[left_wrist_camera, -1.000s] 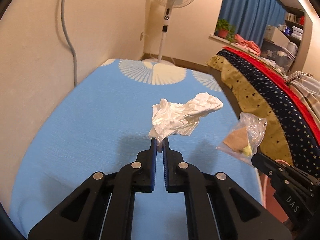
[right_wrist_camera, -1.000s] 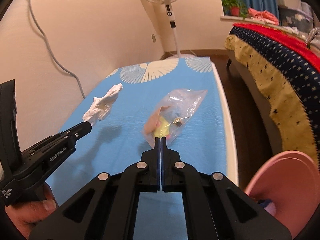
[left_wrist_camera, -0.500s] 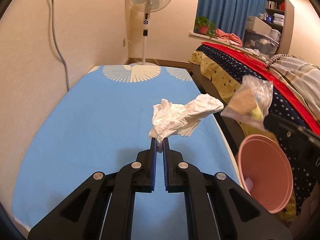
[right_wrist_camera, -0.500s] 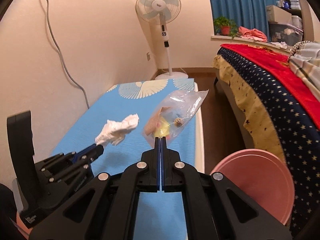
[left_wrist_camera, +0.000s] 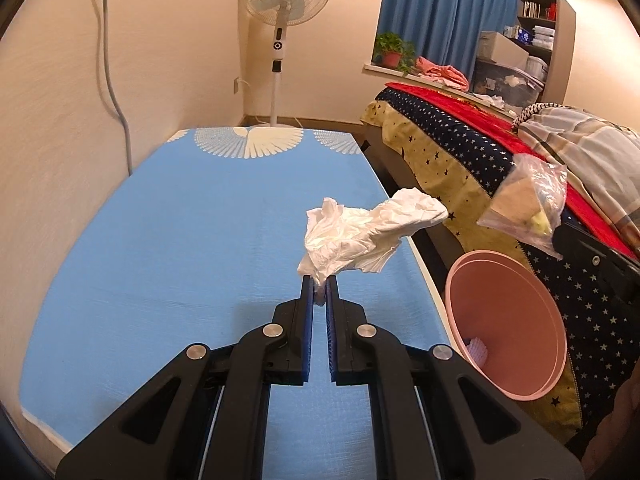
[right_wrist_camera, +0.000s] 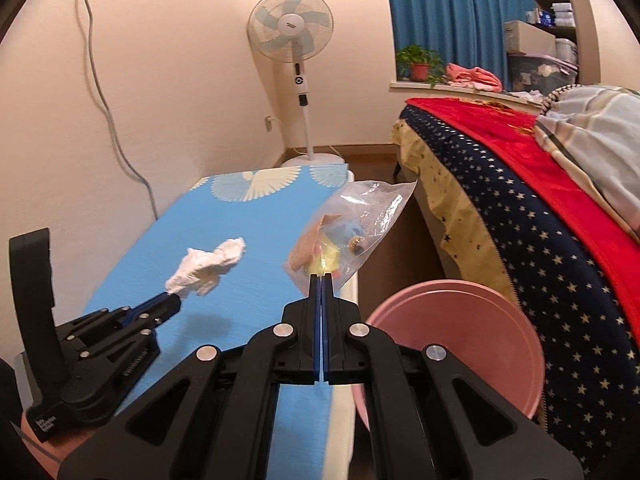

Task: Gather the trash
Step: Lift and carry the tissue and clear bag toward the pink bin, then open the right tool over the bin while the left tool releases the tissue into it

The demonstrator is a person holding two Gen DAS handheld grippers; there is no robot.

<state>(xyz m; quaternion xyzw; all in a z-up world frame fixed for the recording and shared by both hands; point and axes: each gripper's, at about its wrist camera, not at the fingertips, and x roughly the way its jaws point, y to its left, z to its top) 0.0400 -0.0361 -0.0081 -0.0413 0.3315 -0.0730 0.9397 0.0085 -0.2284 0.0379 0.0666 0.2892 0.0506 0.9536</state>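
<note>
2 grips | tissue [left_wrist_camera: 360, 236] over mat edge | bag [right_wrist_camera: 352, 228] nr bin [right_wrist_camera: 460, 344]

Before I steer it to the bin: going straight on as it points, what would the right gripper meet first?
Probably the blue table near its right edge, not the pink bin lower right; depth is unclear.

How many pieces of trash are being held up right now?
2. The crumpled white tissue is pinched in the left gripper above the blue table. The clear plastic bag is pinched in the right gripper, near the pink bin.
</note>
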